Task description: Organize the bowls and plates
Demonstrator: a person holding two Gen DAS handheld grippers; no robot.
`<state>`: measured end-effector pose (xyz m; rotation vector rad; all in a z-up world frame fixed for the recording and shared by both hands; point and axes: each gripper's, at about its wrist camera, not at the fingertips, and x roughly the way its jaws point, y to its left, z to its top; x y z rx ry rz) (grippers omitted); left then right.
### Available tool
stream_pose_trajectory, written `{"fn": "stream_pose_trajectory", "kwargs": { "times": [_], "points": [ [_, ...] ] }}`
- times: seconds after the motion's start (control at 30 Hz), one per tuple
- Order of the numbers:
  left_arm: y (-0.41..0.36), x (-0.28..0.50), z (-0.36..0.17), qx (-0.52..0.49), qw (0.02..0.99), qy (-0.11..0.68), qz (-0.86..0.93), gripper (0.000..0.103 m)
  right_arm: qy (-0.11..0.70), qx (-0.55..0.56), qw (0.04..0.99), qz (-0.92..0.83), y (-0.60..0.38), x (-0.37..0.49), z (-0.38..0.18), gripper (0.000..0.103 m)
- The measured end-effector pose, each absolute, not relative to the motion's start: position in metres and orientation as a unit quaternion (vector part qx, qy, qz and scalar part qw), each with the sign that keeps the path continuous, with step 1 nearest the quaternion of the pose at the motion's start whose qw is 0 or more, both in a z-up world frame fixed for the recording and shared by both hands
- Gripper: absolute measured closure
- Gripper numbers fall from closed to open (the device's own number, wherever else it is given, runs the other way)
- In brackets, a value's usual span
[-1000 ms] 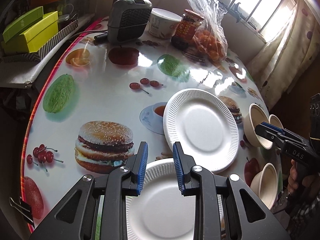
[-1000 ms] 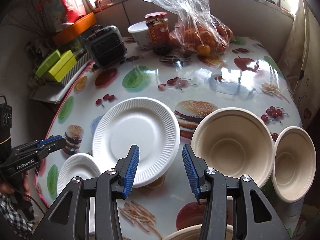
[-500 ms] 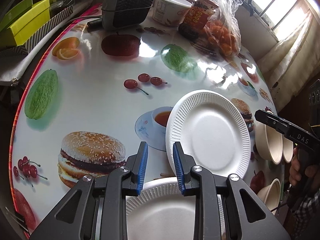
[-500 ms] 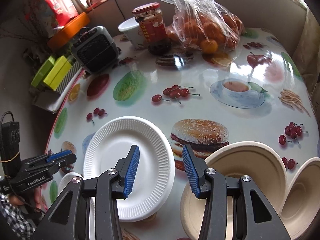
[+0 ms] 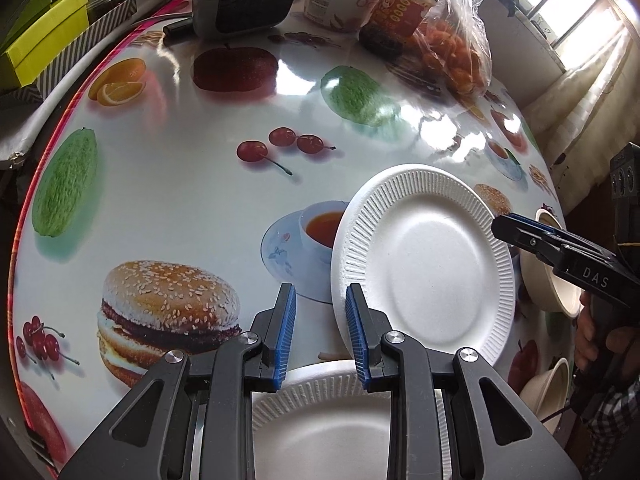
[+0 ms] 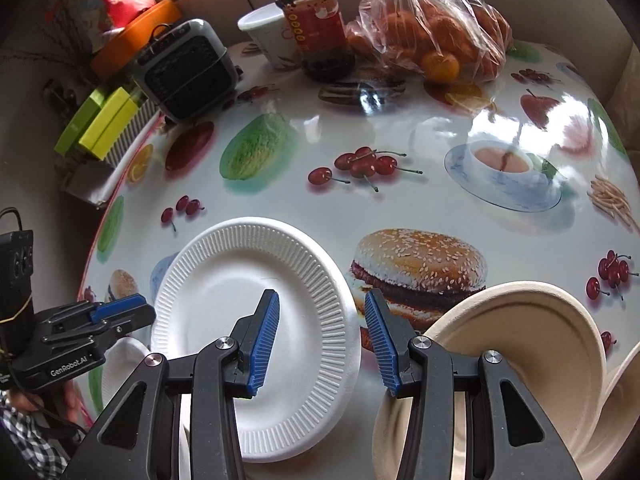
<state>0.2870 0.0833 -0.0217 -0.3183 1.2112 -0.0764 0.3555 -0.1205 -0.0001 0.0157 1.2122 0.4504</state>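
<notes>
Two claws, both mine, jaws parted and empty: left gripper (image 5: pixel 320 332) over the small plate (image 5: pixel 324 432), right gripper (image 6: pixel 320 338) over the large plate's (image 6: pixel 224 300) edge, beige bowl (image 6: pixel 520 344) beside, jar (image 6: pixel 316 24) far back.

left gripper (image 5: pixel 321 330): jaws apart, nothing between the pads | large white plate (image 5: pixel 424 266): on table (image 5: pixel 180 184), just right of the gripper | small white plate (image 5: pixel 324 420): under the gripper | right gripper (image 5: pixel 504 226): at large plate's far-right rim | beige bowls (image 5: pixel 550 280): at the table's right edge
</notes>
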Motion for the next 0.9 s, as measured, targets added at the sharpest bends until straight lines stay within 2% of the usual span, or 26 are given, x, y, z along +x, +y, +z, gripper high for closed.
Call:
{"fn": "stream_pose_trajectory", "kwargs": {
  "times": [0.3, 0.5, 0.6, 0.9],
  "points": [
    [0.084, 0.289, -0.022, -0.149, 0.807, 0.571, -0.029, 0.076, 0.572, 0.006, 0.795, 0.203, -0.119, 0.364, -0.006, 0.059],
    [0.085, 0.291, -0.024, -0.156, 0.802, 0.576, -0.025, 0.076, 0.574, -0.001, 0.793, 0.204, -0.118, 0.363, -0.008, 0.067],
    [0.084, 0.292, -0.023, -0.160, 0.802, 0.575, -0.029, 0.076, 0.576, 0.002, 0.792, 0.202, -0.119, 0.364, -0.010, 0.075],
    [0.087, 0.290, -0.026, -0.185, 0.794, 0.578, -0.035, 0.076, 0.575, 0.003, 0.793, 0.203, -0.119, 0.362, -0.011, 0.079]
  ]
}}
